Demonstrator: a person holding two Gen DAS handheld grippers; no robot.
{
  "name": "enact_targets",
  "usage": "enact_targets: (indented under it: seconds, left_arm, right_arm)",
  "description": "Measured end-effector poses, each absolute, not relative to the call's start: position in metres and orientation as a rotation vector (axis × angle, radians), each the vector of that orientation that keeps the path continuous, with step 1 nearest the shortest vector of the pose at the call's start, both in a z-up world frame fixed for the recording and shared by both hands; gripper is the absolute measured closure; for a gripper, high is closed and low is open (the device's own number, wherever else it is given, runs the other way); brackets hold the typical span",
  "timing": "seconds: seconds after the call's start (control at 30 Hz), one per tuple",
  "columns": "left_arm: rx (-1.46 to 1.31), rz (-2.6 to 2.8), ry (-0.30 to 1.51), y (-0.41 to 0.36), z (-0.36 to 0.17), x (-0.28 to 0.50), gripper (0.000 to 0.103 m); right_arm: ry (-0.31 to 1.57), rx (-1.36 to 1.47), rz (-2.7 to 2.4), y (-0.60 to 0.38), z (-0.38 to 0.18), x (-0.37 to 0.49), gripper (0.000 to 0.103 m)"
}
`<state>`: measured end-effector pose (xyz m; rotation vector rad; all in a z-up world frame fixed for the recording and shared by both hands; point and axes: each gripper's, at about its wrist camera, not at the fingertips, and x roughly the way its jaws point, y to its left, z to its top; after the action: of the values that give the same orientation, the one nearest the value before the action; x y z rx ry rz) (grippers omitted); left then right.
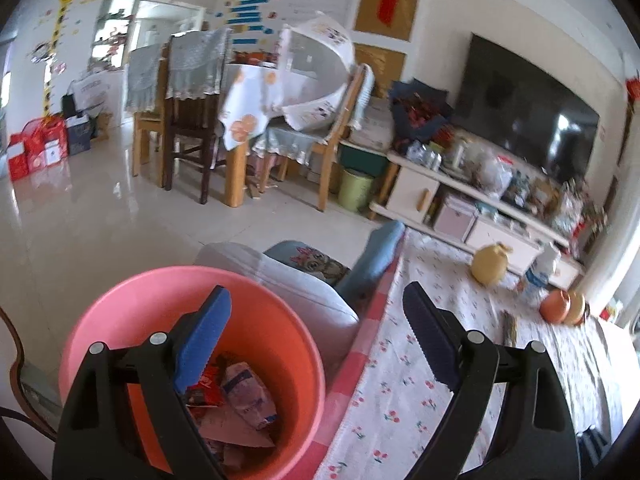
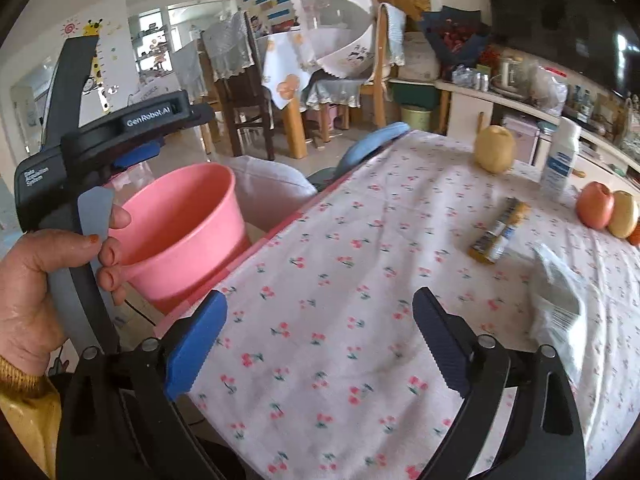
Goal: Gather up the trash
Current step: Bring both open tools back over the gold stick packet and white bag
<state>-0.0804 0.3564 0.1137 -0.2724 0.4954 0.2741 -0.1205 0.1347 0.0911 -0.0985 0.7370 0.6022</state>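
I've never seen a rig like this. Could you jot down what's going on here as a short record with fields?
setting: living room, table with cherry-print cloth
bin: pink bucket beside the table edge, wrappers and paper inside
left gripper: over the bucket, jaws open, holding nothing
right gripper: above the cloth, jaws open, holding nothing
likely trash on table: crumpled white bag, small snack wrapper
other table items: fruit, white bottle
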Motion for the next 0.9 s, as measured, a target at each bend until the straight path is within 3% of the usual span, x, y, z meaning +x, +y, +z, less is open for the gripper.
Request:
enact_targets:
  seconds: [0.33,0.9]
  left_arm:
    - [-0.158,0.240,0.604,0.311,0.103,-0.065,0.015]
    - [-0.044,0.141,0.565,0.237,0.102,-0.068,0.015]
  right_arm:
    - [0.707,-0.078,0.544,0.089,0.103,-0.139,0.010]
    - [0.685,-0.041,0.437,0.022,0.105,-0.152,0.008]
